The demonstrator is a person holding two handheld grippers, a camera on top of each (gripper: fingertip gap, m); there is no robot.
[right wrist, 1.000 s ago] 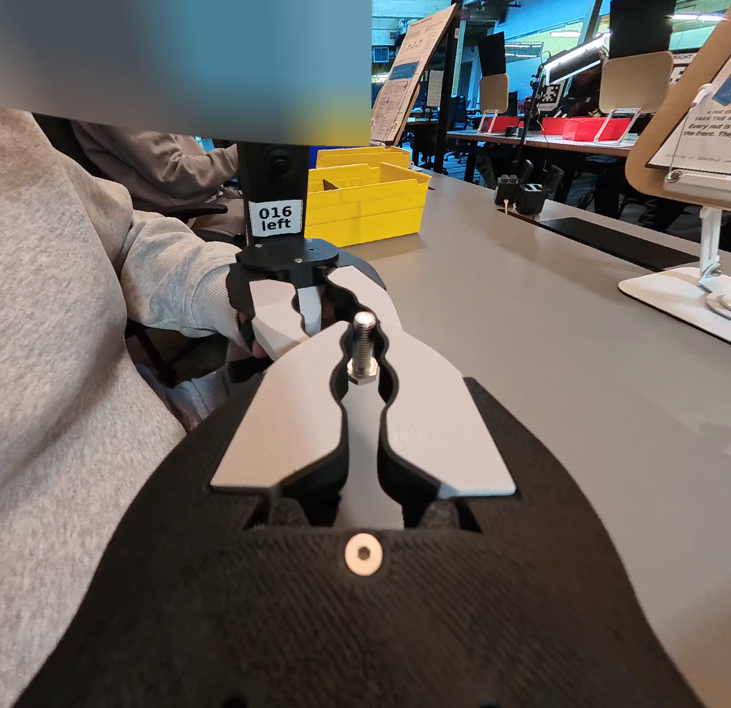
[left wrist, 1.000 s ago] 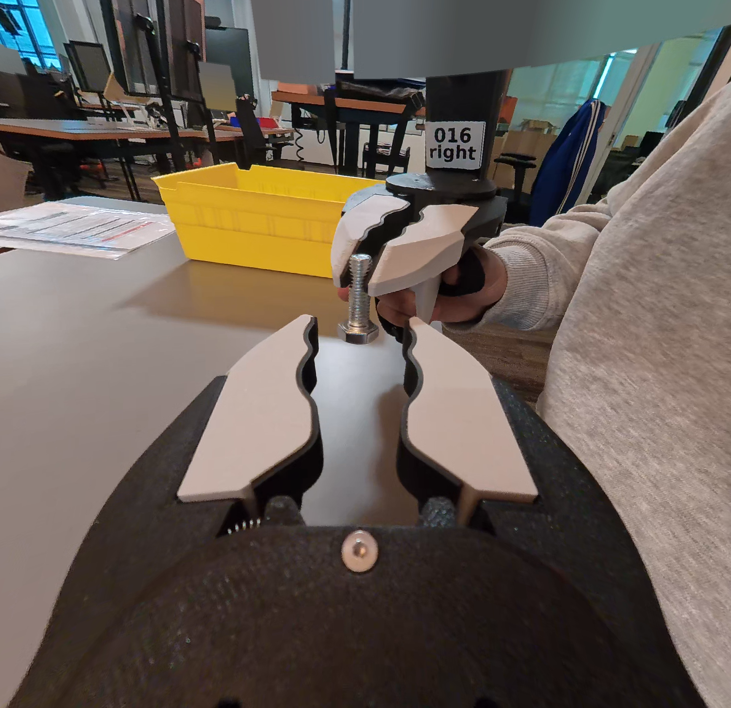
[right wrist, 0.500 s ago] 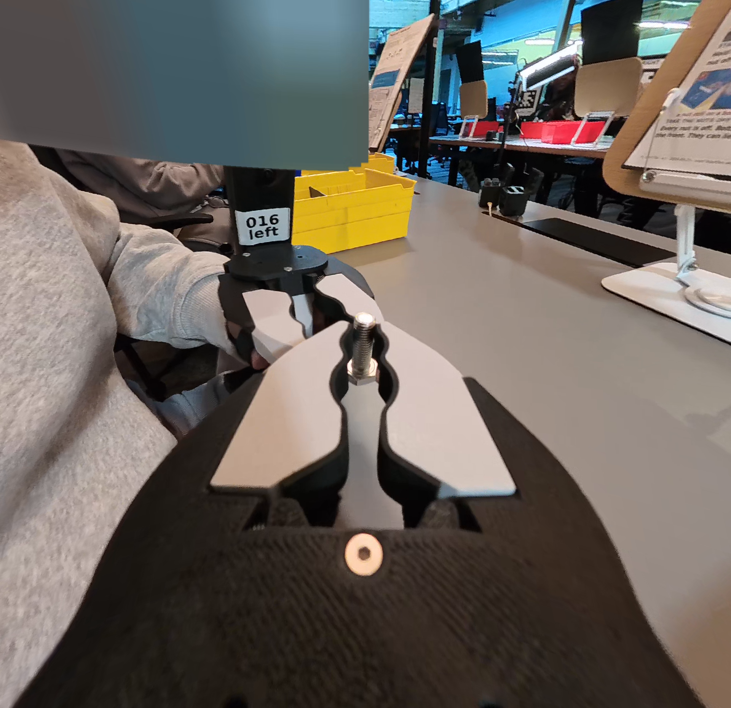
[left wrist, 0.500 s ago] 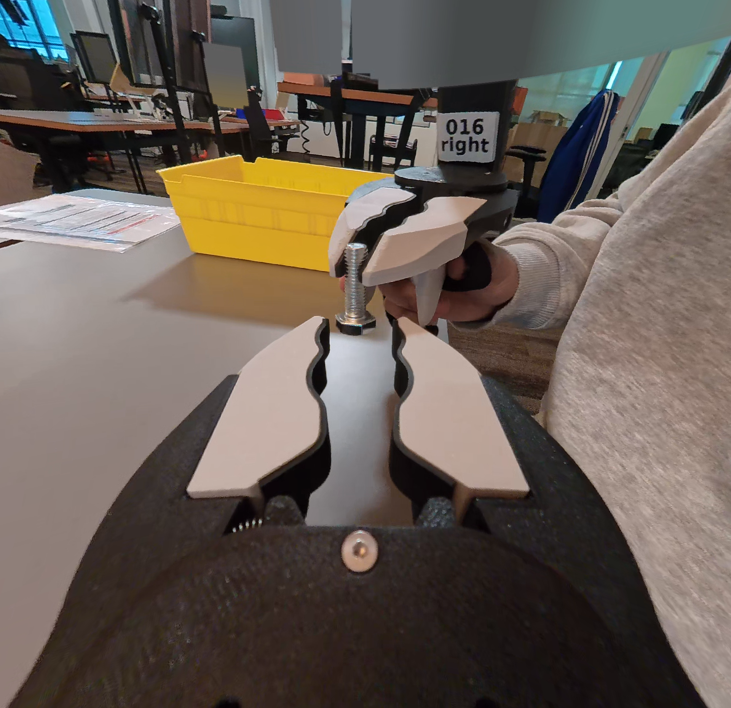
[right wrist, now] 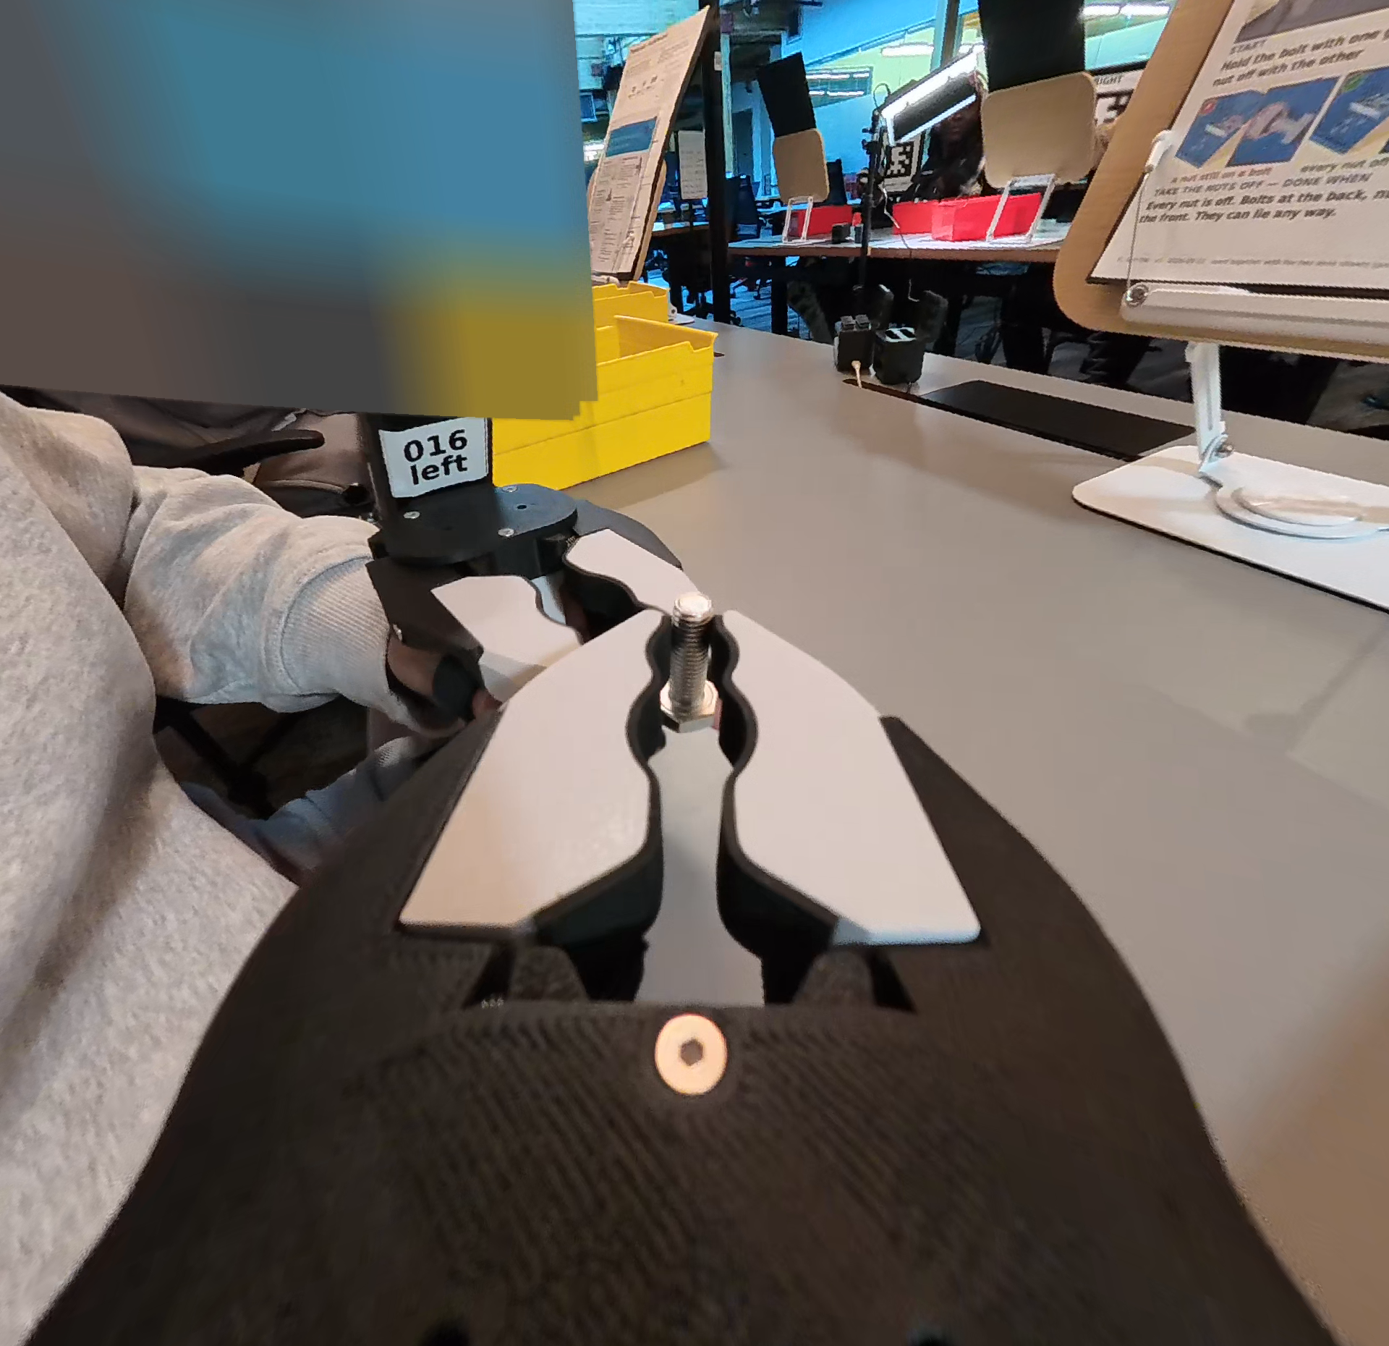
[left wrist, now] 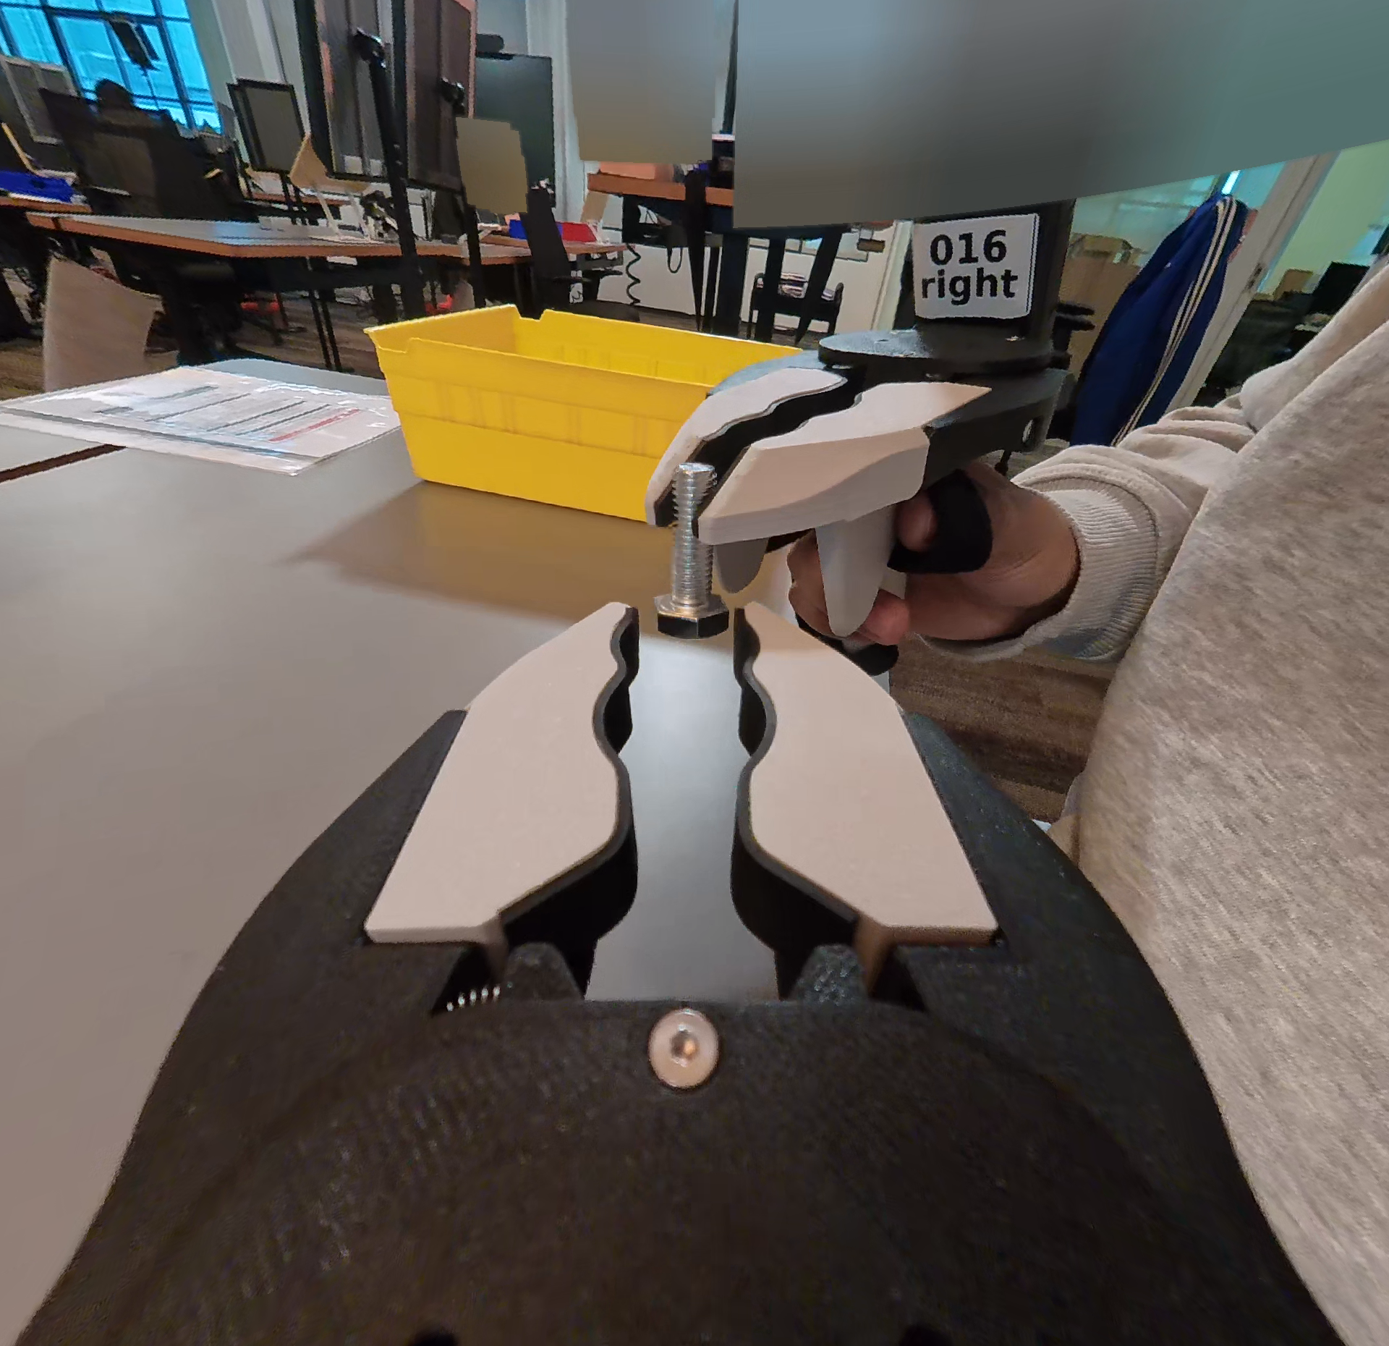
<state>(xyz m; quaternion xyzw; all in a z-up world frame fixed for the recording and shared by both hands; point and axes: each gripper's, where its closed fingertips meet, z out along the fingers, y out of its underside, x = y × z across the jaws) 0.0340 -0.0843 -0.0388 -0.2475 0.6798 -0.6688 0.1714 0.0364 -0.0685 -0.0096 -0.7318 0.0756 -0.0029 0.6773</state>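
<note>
My right gripper (right wrist: 691, 626) is shut on the threaded shank of a silver bolt (right wrist: 690, 663) and holds it upright above the grey table (right wrist: 939, 596). A hex piece (left wrist: 690, 622) sits at the bolt's lower end. My left gripper (left wrist: 685, 618) is open. Its fingertips (left wrist: 616, 626) flank that hex piece with a narrow gap on each side. The right gripper (left wrist: 684, 498) also shows in the left wrist view, clamped on the bolt (left wrist: 693, 550) from above. The left gripper (right wrist: 594, 603) shows beyond the bolt in the right wrist view.
A yellow bin (left wrist: 541, 423) and a laminated sheet (left wrist: 203, 415) lie farther back on the table. Stacked yellow bins (right wrist: 639, 408), a black mat (right wrist: 1052, 423) and a white stand (right wrist: 1240, 498) with an instruction board stand to the right. A grey-sleeved person sits close by. Both grippers' tips are close together, under 4 cm apart.
My left gripper's jaws have narrowed and moved up to the bolt's hex end. The right gripper has kept hold of the bolt, almost still.
</note>
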